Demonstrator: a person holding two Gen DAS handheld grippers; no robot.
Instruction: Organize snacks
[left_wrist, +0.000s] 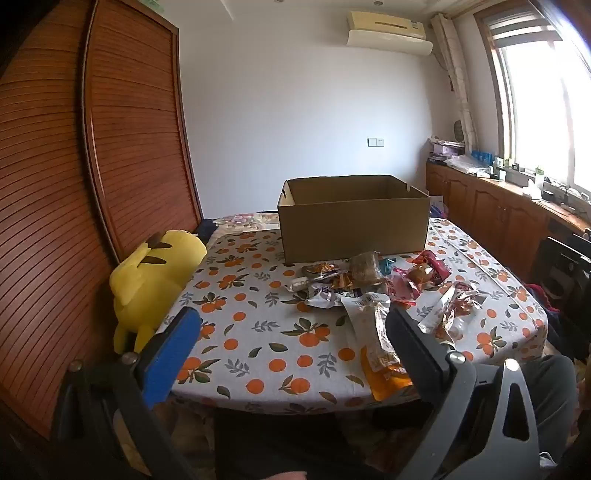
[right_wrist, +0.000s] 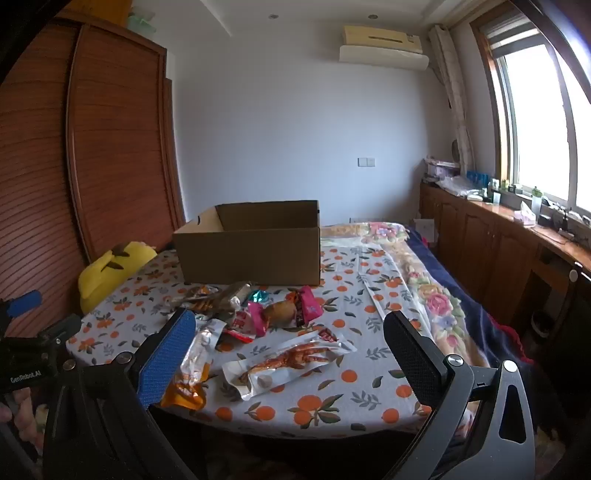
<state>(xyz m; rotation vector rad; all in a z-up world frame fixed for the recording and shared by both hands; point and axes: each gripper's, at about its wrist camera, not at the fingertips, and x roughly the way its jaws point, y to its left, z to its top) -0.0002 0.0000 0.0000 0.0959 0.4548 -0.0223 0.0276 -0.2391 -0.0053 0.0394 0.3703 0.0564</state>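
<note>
Two tools hang wide apart over the near edge of the worktop (right_wrist: 332, 402), both empty: the left tool (left_wrist: 291, 343) toward the bare cloth, the right tool (right_wrist: 291, 354) just before the clear chicken-foot packet (right_wrist: 291, 360). The snack pile (left_wrist: 373, 284) lies loose on the cloth in front of the empty cardboard box (left_wrist: 351, 221). The likely first step is a pick of that nearest packet; closing across its narrow width near the middle should keep it from drooping. Its long axis runs from near-left to far-right, lying flat. The orange pouch (right_wrist: 188, 384) sits just beside it, pointing toward the box.
</note>
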